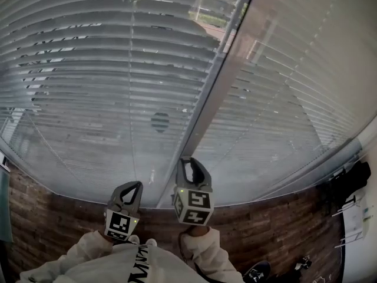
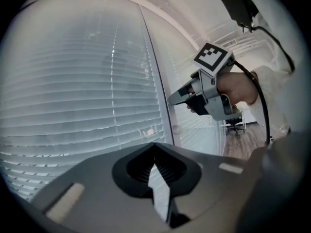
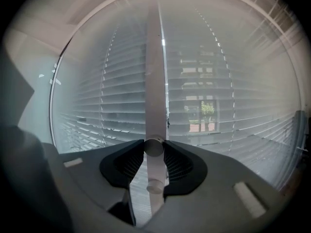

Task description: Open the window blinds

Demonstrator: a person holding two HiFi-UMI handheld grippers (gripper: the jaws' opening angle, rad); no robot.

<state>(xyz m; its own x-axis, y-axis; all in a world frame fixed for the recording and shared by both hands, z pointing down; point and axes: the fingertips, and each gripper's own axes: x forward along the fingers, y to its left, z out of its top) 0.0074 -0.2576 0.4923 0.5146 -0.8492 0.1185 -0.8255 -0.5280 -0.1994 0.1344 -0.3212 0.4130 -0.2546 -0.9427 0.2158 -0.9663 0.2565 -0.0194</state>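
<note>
Scene: a person stands close to a tall window, seen from above, with a gripper in each hand.
Task's thing: the window blinds [image 1: 88, 69] hang over two panes, one on each side of a slanting window post [image 1: 219, 69]. They fill most of the head view, straight ahead of both grippers.
Slats: mostly flat against the glass on the left pane, with thin strips of light at its left edge. On the right pane, in the right gripper view, a tree and a building show between the slats, so that blind looks partly tilted.
Right gripper [image 1: 189, 161]: clenched on the pale round tilt wand [image 3: 154, 148], which stands upright between its jaws, just in front of the post.
Left gripper [image 1: 136, 185]: jaw tips brought together on nothing, held low beside the right one and apart from the blinds.
Done so far: the wand is taken in hand, and some slats appear to have begun to turn.
Left to do: by my judgement, more twisting of the wand until the slats lie edge-on and the view outside is clear. The left pane's blind looks barely opened.
</note>
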